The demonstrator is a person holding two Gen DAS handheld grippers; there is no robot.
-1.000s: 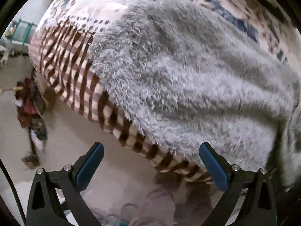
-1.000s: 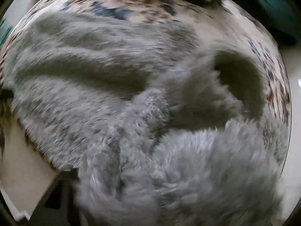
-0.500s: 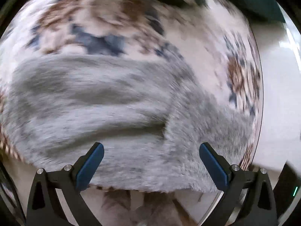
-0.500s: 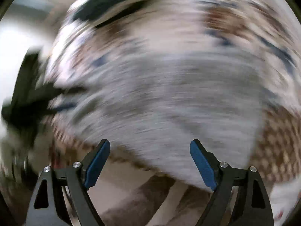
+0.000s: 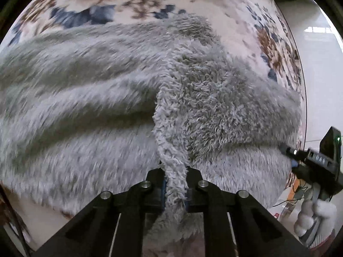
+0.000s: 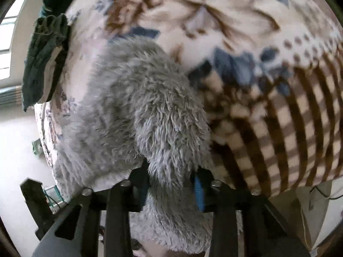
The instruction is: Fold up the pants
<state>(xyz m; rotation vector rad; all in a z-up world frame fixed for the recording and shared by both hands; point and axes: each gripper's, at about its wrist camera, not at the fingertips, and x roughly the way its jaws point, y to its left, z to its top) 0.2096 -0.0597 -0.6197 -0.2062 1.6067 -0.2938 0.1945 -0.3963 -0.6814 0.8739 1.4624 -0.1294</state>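
A: Your light is soft daylight; the window (image 6: 7, 32) in the right wrist view is blown out, and the floor (image 5: 319, 81) glares.

B: You've got motion smear on the blanket (image 6: 268, 85) and the pants (image 5: 64, 107). Fisheye bending and black vignette ring both views.

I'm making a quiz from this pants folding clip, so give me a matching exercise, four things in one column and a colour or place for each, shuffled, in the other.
Things:
1. pants
2. blanket
3. dark green cloth
4. glove

Descriptions:
A. white, on the hand at the right edge of the left wrist view
B. fluffy grey, pinched in both grippers
C. floral with a brown checked border
D. bunched at the bed's far edge, near the window

Pairs: 1-B, 2-C, 3-D, 4-A
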